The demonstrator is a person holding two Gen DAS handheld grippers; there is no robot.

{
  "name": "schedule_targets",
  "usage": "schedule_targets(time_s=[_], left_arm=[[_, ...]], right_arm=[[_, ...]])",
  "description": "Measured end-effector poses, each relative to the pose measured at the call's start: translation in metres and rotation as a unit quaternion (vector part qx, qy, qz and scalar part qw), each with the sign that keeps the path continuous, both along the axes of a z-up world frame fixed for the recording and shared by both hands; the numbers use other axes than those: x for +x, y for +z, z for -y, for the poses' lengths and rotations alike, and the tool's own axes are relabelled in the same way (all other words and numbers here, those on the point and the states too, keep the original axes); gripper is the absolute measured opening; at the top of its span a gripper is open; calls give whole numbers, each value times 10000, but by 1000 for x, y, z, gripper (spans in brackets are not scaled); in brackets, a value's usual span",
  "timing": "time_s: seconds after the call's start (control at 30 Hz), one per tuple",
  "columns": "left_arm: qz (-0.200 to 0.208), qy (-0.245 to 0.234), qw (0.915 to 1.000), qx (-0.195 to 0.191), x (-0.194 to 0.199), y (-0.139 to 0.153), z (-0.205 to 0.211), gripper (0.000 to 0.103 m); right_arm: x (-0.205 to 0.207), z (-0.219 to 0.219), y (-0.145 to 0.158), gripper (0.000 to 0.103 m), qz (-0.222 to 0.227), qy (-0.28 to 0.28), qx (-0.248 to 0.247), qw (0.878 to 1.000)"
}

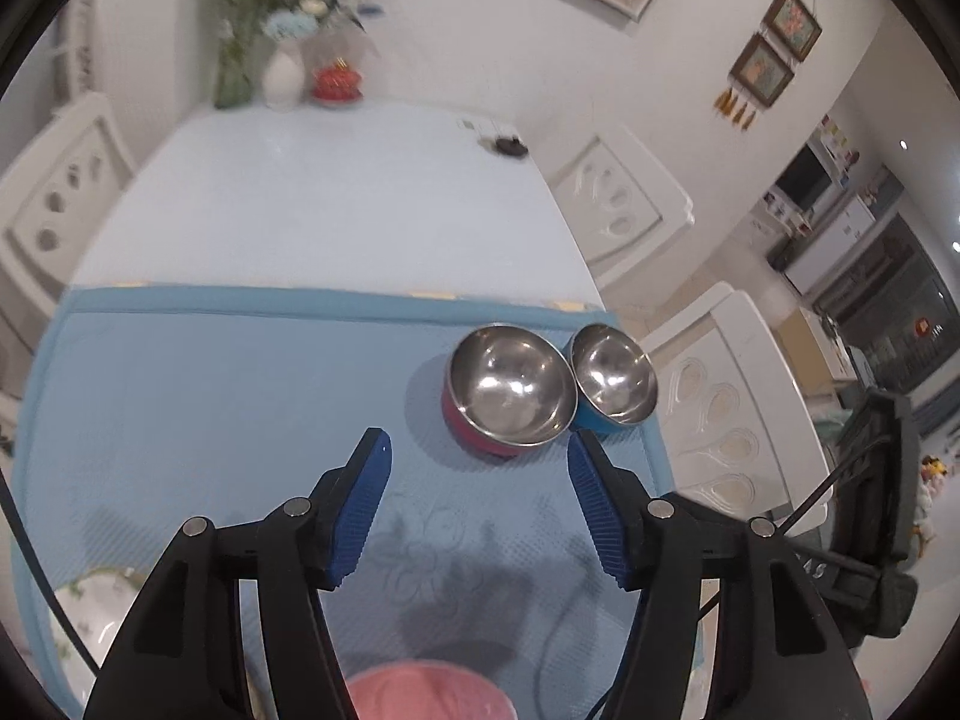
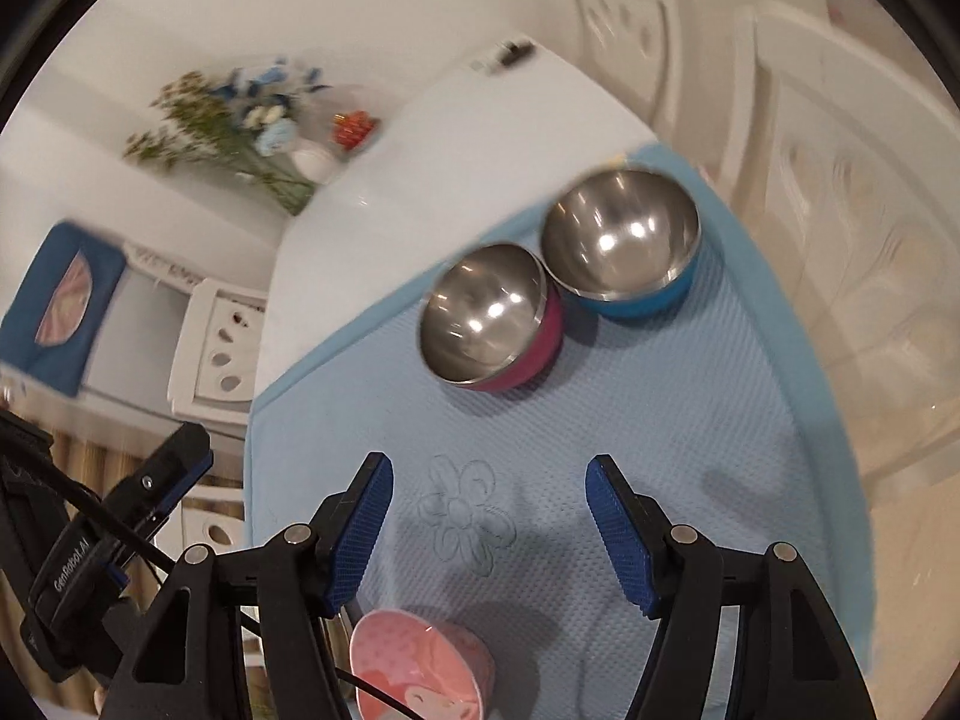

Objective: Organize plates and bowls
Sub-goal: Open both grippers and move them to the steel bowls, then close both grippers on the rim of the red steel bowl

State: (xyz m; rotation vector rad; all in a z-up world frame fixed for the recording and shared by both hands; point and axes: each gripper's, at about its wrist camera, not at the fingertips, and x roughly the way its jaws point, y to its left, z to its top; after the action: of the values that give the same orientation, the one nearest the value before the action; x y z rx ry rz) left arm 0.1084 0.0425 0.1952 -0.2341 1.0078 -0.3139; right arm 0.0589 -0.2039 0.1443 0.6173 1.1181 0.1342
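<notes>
A steel bowl with a red outside [image 1: 510,391] [image 2: 489,315] and a steel bowl with a blue outside [image 1: 613,378] [image 2: 624,240] stand side by side, touching, on the blue mat [image 1: 210,396] [image 2: 660,420]. A pink bowl [image 1: 429,693] [image 2: 420,666] sits at the near edge. A white floral plate [image 1: 90,612] lies at the lower left. My left gripper [image 1: 477,450] is open and empty, just short of the red bowl. My right gripper [image 2: 489,474] is open and empty above the mat. The left gripper also shows in the right wrist view [image 2: 174,468].
The mat covers the near half of a pale table [image 1: 336,192]. Vases with flowers [image 1: 264,30] and a red ornament [image 1: 336,81] stand at the far end. White chairs [image 1: 738,414] stand along the right side, another [image 1: 54,198] on the left.
</notes>
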Motion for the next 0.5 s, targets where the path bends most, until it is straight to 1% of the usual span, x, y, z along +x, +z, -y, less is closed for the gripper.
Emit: schedule_targets(time_s=[0.1,0.23,0.37,0.4,0.5], left_arm=[[-369,-136,9992,-111,31,-27,6,59],[-858,-223,9954,-358,67,-67,11,59],[-1088,-314,9927,-421,87,-95,17,59],[-1133,-344,9921,-416,92,-101,19,57],[-1236,-433,9906,-406,105,-117,24,57]], right_arm=[[16,6,-21,65,-195,-103,85,9997],[39,9,-43,65,-264,-153,73,9995],[64,7,-61,65,-345,-181,44,9992],[70,6,-66,65,-361,-175,11,9992],[86,4,-80,63,-417,-136,-68,9990]])
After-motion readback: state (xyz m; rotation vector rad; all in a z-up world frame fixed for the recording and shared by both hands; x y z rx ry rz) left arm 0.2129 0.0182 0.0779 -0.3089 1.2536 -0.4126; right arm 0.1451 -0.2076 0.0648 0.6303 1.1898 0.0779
